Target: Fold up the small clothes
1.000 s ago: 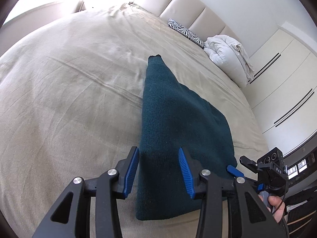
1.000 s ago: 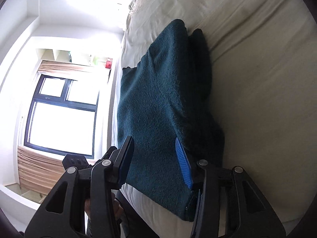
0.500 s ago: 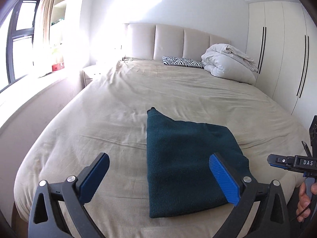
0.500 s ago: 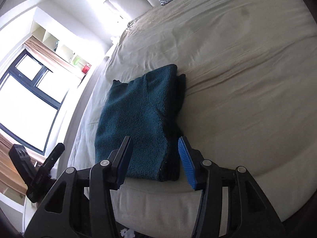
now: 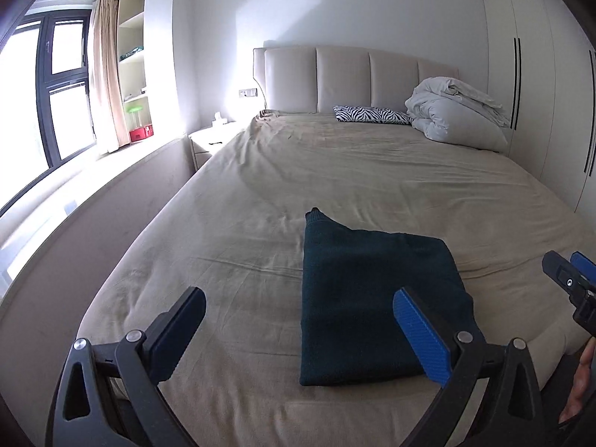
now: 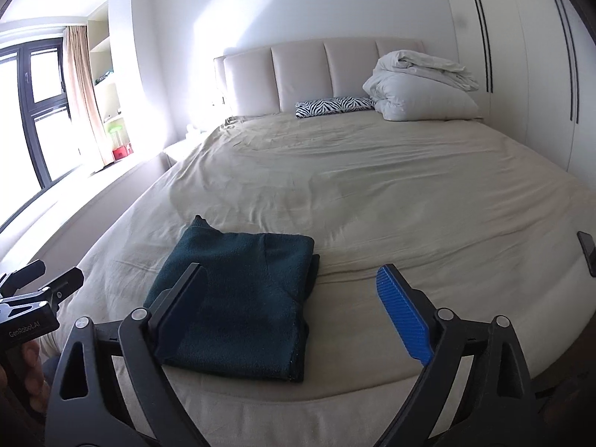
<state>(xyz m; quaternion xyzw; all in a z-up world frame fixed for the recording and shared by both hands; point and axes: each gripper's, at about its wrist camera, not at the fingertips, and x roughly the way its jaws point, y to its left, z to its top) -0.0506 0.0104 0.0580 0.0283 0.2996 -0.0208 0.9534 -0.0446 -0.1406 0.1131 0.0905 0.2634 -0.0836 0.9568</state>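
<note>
A dark teal knitted garment [image 5: 372, 298] lies folded into a flat rectangle on the beige bed sheet [image 5: 298, 178], near the foot edge; it shows again as the garment [image 6: 242, 298] in the right wrist view. My left gripper [image 5: 298, 324] hangs above the bed, open wide, with nothing between its fingers. My right gripper [image 6: 290, 301] is also raised off the garment, its jaws opening with nothing between them. Each gripper appears at the edge of the other's view, held by a hand.
A white bundled duvet [image 5: 454, 111] and a zebra-print pillow [image 5: 372, 114] lie at the padded headboard [image 5: 354, 78]. A wardrobe [image 5: 540, 74] stands on the right, a window [image 5: 41, 93] and nightstand [image 5: 212, 141] on the left. A dark phone [image 6: 587, 251] rests at the bed's right edge.
Both grippers have lifted up and back from the folded garment and levelled out. Their jaws have spread wide, the left first, then the right. The garment stays flat on the bed.
</note>
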